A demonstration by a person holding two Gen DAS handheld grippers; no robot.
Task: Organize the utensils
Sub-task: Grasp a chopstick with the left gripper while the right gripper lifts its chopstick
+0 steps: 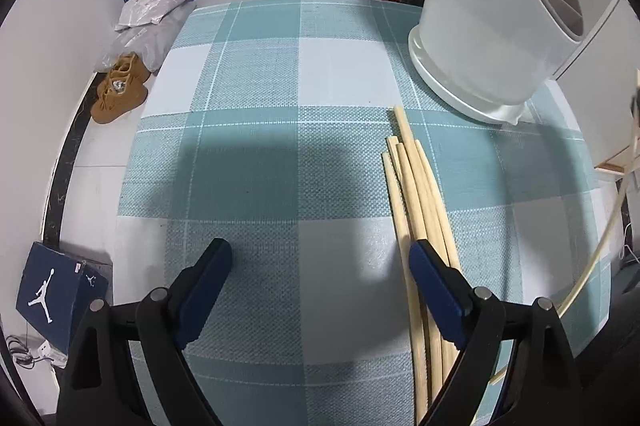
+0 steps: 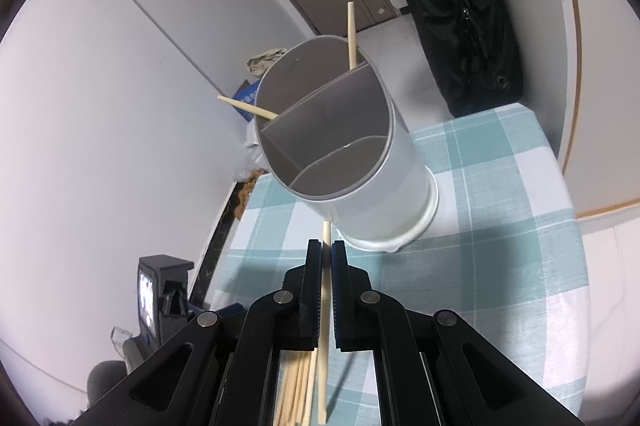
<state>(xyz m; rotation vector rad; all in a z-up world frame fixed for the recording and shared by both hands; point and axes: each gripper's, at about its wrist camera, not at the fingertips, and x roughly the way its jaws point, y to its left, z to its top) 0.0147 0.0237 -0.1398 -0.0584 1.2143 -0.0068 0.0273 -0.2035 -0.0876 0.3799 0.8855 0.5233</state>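
Our right gripper [image 2: 327, 258] pinches one chopstick [image 2: 325, 326], its long axis pointing ahead at the holder [image 2: 400, 161] rim; our left gripper [image 1: 320, 266] stands spread beside the remaining chopsticks [image 1: 416, 185]

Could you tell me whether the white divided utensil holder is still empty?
Not empty: the white divided utensil holder has two wooden chopsticks leaning out of its far compartment.
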